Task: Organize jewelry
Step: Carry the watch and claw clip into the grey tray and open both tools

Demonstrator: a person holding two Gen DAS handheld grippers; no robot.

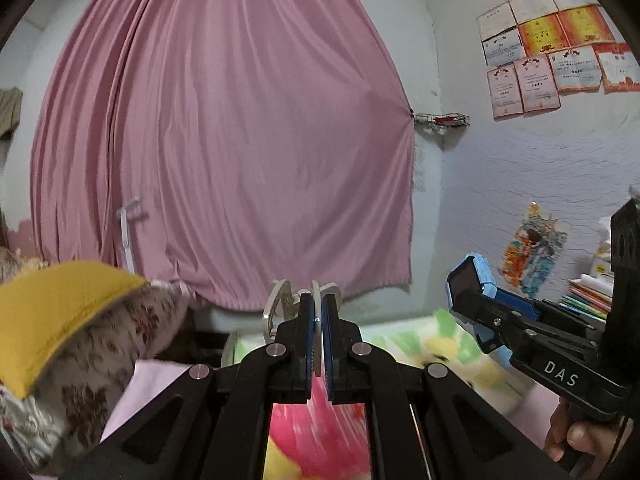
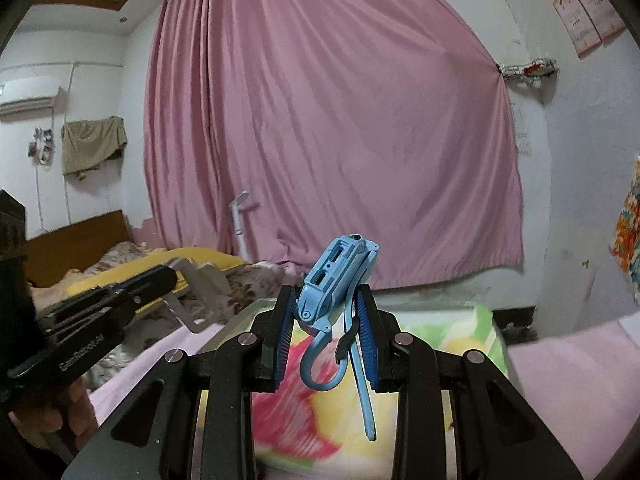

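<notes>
My right gripper (image 2: 326, 294) is shut on a light-blue smartwatch (image 2: 337, 268). The watch body stands up between the pads and its strap (image 2: 362, 380) loops and hangs down. In the left wrist view the same watch (image 1: 472, 278) shows at the right, at the tip of the right gripper (image 1: 466, 294). My left gripper (image 1: 317, 300) is shut on a pale silvery band-like piece of jewelry (image 1: 276, 306), whose loops stick out past the fingertips. The right wrist view shows that piece (image 2: 200, 286) held out from the left gripper (image 2: 172, 276). Both grippers are raised above a surface with a bright flower pattern.
A pink curtain (image 1: 224, 140) fills the wall ahead. A bed with a yellow blanket (image 1: 48, 312) and a patterned quilt (image 1: 100, 360) lies at the left. The flowered surface (image 2: 320, 420) is below, with pink cloth (image 2: 568, 380) beside it. Books (image 1: 588, 300) are stacked at the right.
</notes>
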